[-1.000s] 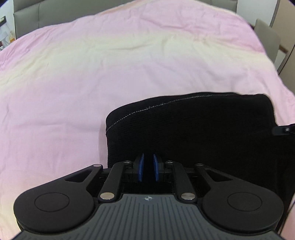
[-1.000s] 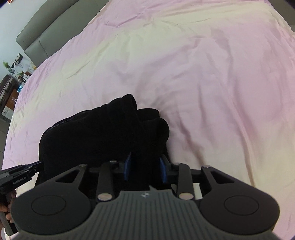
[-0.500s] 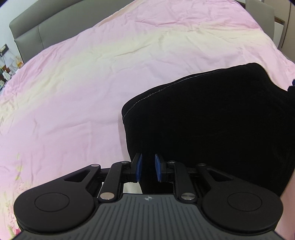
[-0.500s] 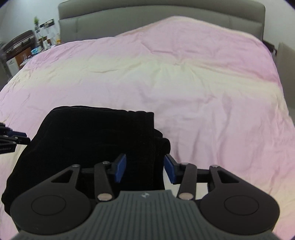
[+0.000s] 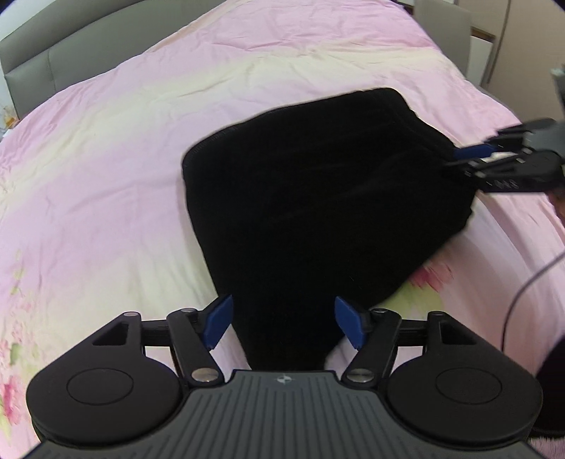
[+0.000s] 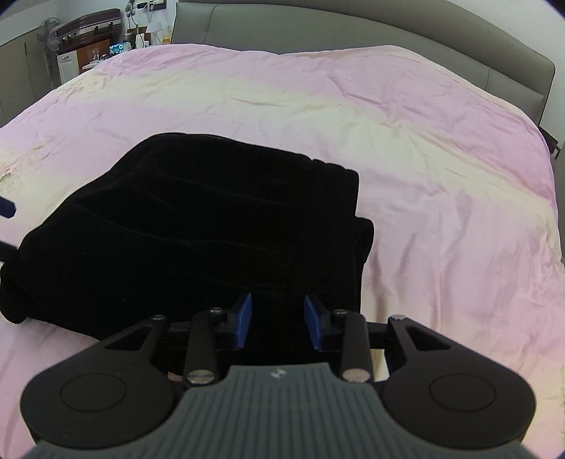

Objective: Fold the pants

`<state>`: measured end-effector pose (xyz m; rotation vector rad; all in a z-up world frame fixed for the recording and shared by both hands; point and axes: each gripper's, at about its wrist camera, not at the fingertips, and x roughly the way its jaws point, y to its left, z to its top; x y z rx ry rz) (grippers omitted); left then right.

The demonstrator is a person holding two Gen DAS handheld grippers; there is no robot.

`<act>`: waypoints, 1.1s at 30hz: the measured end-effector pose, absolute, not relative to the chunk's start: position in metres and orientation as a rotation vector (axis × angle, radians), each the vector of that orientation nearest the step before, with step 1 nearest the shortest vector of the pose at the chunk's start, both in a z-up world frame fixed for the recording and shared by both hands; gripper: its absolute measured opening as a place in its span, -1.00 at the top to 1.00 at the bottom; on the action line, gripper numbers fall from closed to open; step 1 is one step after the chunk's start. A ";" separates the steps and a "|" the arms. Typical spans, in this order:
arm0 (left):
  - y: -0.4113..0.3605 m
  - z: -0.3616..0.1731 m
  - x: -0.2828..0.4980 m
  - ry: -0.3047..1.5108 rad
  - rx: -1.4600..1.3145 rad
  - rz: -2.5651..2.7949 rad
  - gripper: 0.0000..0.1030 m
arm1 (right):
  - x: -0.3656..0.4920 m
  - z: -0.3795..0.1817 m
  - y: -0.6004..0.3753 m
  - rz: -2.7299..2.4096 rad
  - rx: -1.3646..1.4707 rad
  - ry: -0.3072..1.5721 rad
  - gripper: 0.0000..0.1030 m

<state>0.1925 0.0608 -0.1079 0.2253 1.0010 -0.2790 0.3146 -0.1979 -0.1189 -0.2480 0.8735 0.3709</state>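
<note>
The black pants [image 5: 317, 197] lie folded in a thick bundle on the pink bed cover [image 5: 106, 159]. My left gripper [image 5: 284, 323] is open, its blue pads [image 5: 219, 319] wide apart on either side of the bundle's near end. My right gripper [image 6: 278, 319] is open too, its pads [image 6: 243, 317] apart over the bundle's near edge [image 6: 197, 226]. The right gripper also shows in the left wrist view [image 5: 494, 159], at the bundle's far right corner.
A grey headboard [image 6: 353, 31] runs along the far side of the bed. A bedside cabinet with a fan and small items [image 6: 84, 49] stands at the back left. A grey chair [image 5: 445, 28] stands past the bed's edge. A cable [image 5: 529, 282] hangs at the right.
Both grippers have opened and let go of the pants. The bundle now rests flat on the bed, and both grippers have drawn back a little.
</note>
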 end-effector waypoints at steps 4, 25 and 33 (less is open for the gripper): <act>0.050 -0.134 0.169 1.003 0.254 -0.267 -0.63 | 0.315 -0.125 -0.199 0.368 -0.226 0.876 0.39; 0.086 -0.155 0.163 1.068 0.047 -0.025 0.25 | 0.318 -0.127 -0.195 0.392 -0.262 0.895 0.38; 0.111 -0.111 0.148 0.956 -0.069 -0.072 -0.03 | 0.320 -0.104 -0.204 0.409 -0.224 0.913 -0.39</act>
